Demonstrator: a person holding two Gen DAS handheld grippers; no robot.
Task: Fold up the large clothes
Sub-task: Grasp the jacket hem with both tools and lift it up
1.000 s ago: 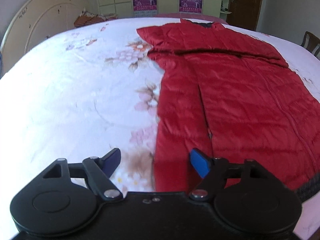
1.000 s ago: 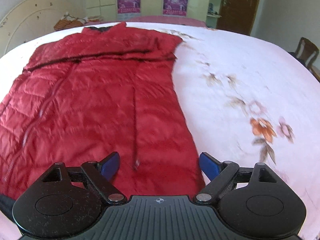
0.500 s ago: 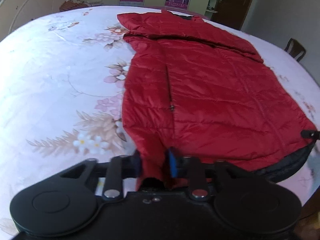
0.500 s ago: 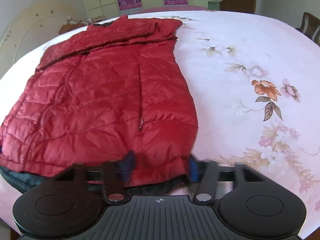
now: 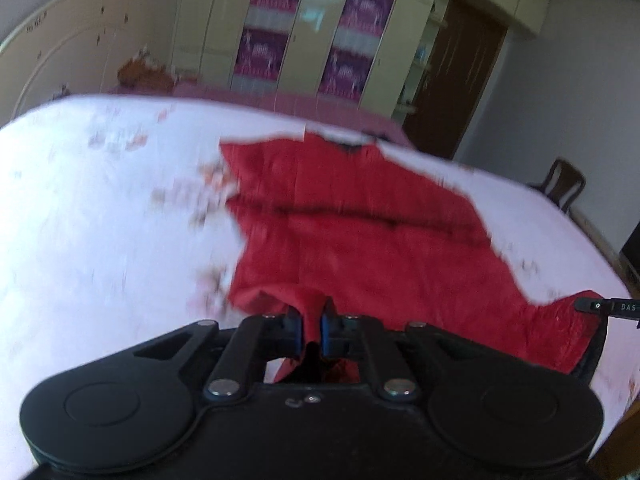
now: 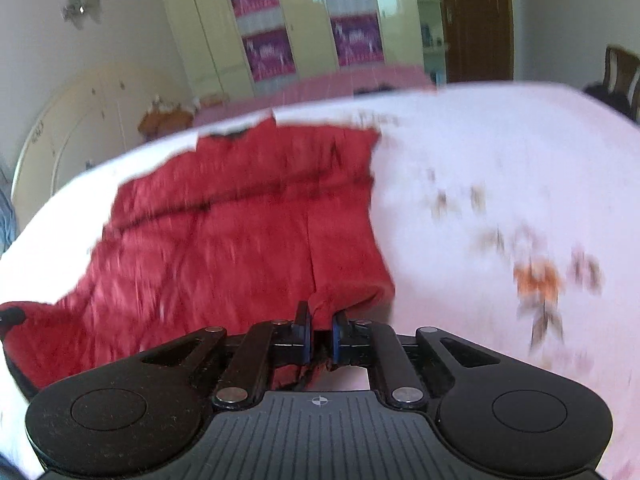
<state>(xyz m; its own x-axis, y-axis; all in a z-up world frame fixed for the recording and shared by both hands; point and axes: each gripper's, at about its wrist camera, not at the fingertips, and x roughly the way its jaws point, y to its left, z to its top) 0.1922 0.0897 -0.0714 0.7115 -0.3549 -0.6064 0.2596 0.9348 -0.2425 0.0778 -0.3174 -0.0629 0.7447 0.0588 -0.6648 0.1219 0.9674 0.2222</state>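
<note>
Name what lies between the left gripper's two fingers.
A bunched fold of the red jacket, at its near hem; the left gripper pinches it, seen in the left wrist view.

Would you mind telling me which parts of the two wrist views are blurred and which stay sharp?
Left wrist view: the red jacket and floral bedsheet are smeared by motion blur, while the left claw pinching the hem is crisp. Right wrist view: the same streaking on jacket and sheet flowers, with the right claw sharp; both views bend the bed's edge, fisheye style.
</note>
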